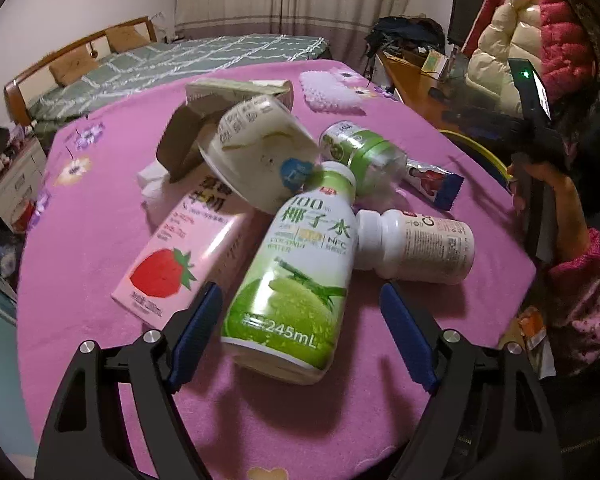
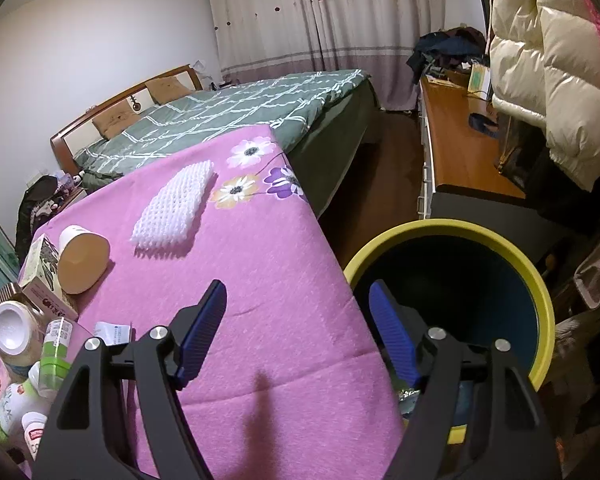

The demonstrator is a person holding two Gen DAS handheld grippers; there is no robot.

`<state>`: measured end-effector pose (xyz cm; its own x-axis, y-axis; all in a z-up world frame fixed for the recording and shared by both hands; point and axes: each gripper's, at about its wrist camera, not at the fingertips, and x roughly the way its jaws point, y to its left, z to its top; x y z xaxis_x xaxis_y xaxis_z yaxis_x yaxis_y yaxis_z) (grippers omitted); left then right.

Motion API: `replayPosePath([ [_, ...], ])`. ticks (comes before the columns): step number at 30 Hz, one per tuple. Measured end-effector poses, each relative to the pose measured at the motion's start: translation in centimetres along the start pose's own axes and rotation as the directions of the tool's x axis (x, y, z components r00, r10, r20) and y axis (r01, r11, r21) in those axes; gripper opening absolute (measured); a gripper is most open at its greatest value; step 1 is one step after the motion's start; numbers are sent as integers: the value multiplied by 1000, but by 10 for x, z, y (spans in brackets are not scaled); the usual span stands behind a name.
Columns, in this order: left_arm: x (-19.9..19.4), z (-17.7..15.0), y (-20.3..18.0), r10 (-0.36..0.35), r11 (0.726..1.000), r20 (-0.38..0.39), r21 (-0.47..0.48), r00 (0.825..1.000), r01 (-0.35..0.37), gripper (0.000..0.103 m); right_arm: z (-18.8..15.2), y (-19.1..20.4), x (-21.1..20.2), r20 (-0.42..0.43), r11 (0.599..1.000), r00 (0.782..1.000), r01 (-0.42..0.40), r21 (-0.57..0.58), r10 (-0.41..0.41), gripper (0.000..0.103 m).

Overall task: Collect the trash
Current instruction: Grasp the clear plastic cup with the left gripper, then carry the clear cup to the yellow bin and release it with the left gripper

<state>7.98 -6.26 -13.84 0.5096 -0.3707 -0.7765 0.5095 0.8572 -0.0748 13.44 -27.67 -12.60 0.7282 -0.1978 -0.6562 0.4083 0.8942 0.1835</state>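
A white-and-green coconut water bottle (image 1: 296, 272) lies on the pink tablecloth (image 1: 100, 240), its base toward me. My left gripper (image 1: 300, 288) straddles it, open, and the blue pads stand a little off its sides. Around it lie a pink strawberry milk carton (image 1: 180, 256), a small white bottle (image 1: 416, 246), a tipped paper cup (image 1: 256, 152), a green-capped clear bottle (image 1: 360, 152) and a snack wrapper (image 1: 432, 178). My right gripper (image 2: 297, 285) hangs open and empty over the cloth's edge, beside a yellow-rimmed bin (image 2: 540, 292).
A torn cardboard box (image 1: 188, 140) and a white foam net (image 2: 176, 208) lie farther back on the cloth. Behind the table is a bed (image 2: 228, 120); a wooden desk (image 2: 460, 152) runs along the right. A person's hand and pink sleeve (image 1: 580, 280) are at the right edge.
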Motion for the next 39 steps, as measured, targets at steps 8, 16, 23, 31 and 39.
replayPosePath([
  [8, 10, -1, 3, -10, 1000, 15, -22, 1000, 10, 60, 0, -1, 0, 1, 1000, 1000, -2, -4, 2, 71],
  [16, -1, 1, -9, -28, 999, 45, 29, 999, 27, 52, 0, 0, 0, -2, 1000, 1000, -2, -4, 2, 71],
  [23, -43, 22, -20, 9, 996, 100, 92, 995, -18, 51, 0, 0, 0, -3, 1000, 1000, -1, -6, 1, 71],
  [31, -68, 42, -19, 68, 994, 149, 80, 987, -80, 51, 0, 0, 0, -2, 1000, 1000, -3, -4, 3, 71],
  [39, -61, 52, -16, 71, 995, 210, 54, 975, -84, 51, 0, 0, 2, -9, 1000, 1000, -13, 6, 13, 71],
])
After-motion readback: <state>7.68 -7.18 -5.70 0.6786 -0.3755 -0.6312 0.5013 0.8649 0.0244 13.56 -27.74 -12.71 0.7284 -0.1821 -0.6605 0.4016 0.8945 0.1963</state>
